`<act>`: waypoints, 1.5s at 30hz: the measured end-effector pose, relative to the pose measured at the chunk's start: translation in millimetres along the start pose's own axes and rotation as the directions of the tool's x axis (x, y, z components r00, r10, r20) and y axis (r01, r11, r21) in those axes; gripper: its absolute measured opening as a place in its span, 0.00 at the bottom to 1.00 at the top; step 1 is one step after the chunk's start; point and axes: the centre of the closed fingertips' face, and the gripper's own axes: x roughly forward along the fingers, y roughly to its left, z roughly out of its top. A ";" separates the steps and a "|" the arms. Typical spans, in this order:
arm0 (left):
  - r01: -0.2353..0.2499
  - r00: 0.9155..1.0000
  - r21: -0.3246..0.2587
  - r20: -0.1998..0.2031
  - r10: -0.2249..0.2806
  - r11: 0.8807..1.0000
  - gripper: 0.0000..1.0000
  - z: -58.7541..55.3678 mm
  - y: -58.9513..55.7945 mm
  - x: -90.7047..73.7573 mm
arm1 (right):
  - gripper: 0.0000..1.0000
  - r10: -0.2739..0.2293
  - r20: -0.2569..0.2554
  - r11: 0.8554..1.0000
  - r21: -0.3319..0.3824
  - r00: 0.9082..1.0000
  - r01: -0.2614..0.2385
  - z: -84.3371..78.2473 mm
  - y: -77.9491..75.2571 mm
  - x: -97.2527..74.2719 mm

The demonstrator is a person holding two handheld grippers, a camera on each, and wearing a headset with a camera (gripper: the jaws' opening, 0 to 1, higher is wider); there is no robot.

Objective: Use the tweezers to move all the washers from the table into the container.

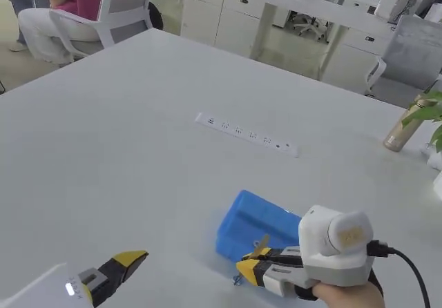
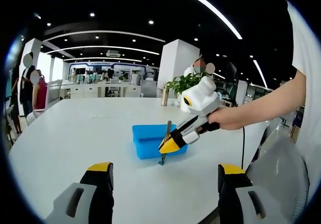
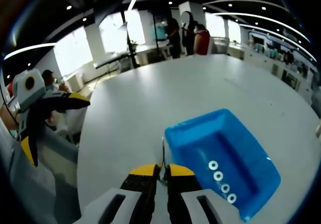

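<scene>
The grey counter (image 1: 138, 135) spreads wide across the head view, with a white power strip (image 1: 246, 134) lying flat near its middle and a bottle (image 1: 403, 126) standing at its right edge. The blue container (image 1: 250, 224) sits on the counter toward the near right, an open rectangular tray.

The right gripper (image 1: 248, 266) is held in a hand at the near side of the container, and its jaws are clenched on the tweezers (image 1: 261, 246). In the left gripper view the tweezers (image 2: 167, 132) slant downward from that gripper (image 2: 170, 144), their tip down at the counter just beside the container's (image 2: 150, 141) near wall. Whether the tip holds anything is too small to tell. The right gripper view shows its own yellow-tipped jaws (image 3: 160, 171) pressed together around the thin tweezers (image 3: 162, 153).

The left gripper (image 1: 128, 260) hangs over the counter at the near left, well apart from the container. Its jaws (image 2: 164, 168) stand wide apart, holding nothing.

Inside the container (image 3: 251, 148), 4 washers (image 3: 218, 175) lie in a row on the floor.
</scene>
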 end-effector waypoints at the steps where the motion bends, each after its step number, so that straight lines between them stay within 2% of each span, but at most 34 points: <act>1: 0.001 1.000 -0.001 0.000 -0.001 1.000 0.87 0.0 -0.1 0.1 | 0.04 0.001 0.000 1.000 -0.002 1.000 -0.001 0.4 0.8 -0.2; 3: 0.002 1.000 -0.001 -0.001 -0.002 1.000 0.87 -0.4 -0.2 0.1 | 0.04 0.004 -0.004 1.000 -0.006 1.000 -0.004 0.3 1.4 -0.4; 7: 0.000 1.000 0.002 -0.006 0.000 1.000 0.86 -1.1 -0.1 0.1 | 0.03 0.006 -0.022 0.998 -0.070 1.000 -0.008 -0.8 1.8 0.5; 10: 0.001 1.000 0.003 -0.007 -0.001 1.000 0.86 -1.4 -0.2 0.2 | 0.02 0.016 -0.031 0.998 -0.068 0.999 -0.018 -0.2 -0.1 2.2; 13: 0.001 1.000 0.004 -0.008 -0.001 1.000 0.86 -1.5 -0.3 0.2 | 0.03 0.030 -0.010 0.998 -0.055 1.000 -0.030 4.1 4.0 0.6; 16: -0.004 1.000 0.001 -0.007 0.004 1.000 0.86 -1.6 0.8 0.0 | 0.03 0.055 0.039 0.997 -0.062 0.998 -0.053 19.5 11.8 -7.0; 21: 0.001 1.000 0.001 -0.006 -0.001 1.000 0.85 -1.3 -0.1 0.1 | 0.03 0.062 0.086 0.994 -0.095 0.994 -0.054 42.6 14.3 -21.2; 24: 0.005 1.000 0.005 -0.009 -0.005 1.000 0.85 -1.6 -1.1 0.4 | 0.03 0.027 0.129 0.995 -0.097 0.991 -0.015 60.1 4.8 -29.2; 28: 0.004 1.000 0.003 -0.012 -0.004 1.000 0.85 -2.2 -0.7 0.5 | 0.03 -0.024 0.160 0.997 -0.065 0.987 0.035 72.1 -12.4 -32.4; 31: 0.004 1.000 0.004 -0.017 -0.004 1.000 0.85 -3.1 -0.8 0.7 | 0.03 -0.072 0.151 0.997 -0.029 0.986 0.078 72.3 -32.0 -27.8; 34: 0.002 1.000 0.007 -0.013 -0.002 1.000 0.84 -2.5 -0.3 0.3 | 0.03 -0.095 0.134 0.995 -0.007 0.986 0.097 67.9 -45.8 -16.9; 37: 0.006 1.000 0.001 -0.002 -0.006 1.000 0.85 -0.3 -1.1 0.2 | 0.03 -0.118 0.085 0.993 0.017 0.989 0.117 59.6 -62.7 -1.9; 42: 0.007 1.000 0.006 -0.008 -0.007 1.000 0.84 -1.6 -1.1 0.3 | 0.03 -0.119 0.034 0.993 0.020 0.992 0.118 49.7 -72.0 15.7; 45: 0.008 1.000 0.004 -0.007 -0.008 1.000 0.84 -1.5 -1.3 0.4 | 0.03 -0.124 0.009 0.992 0.012 0.992 0.123 45.0 -69.4 17.5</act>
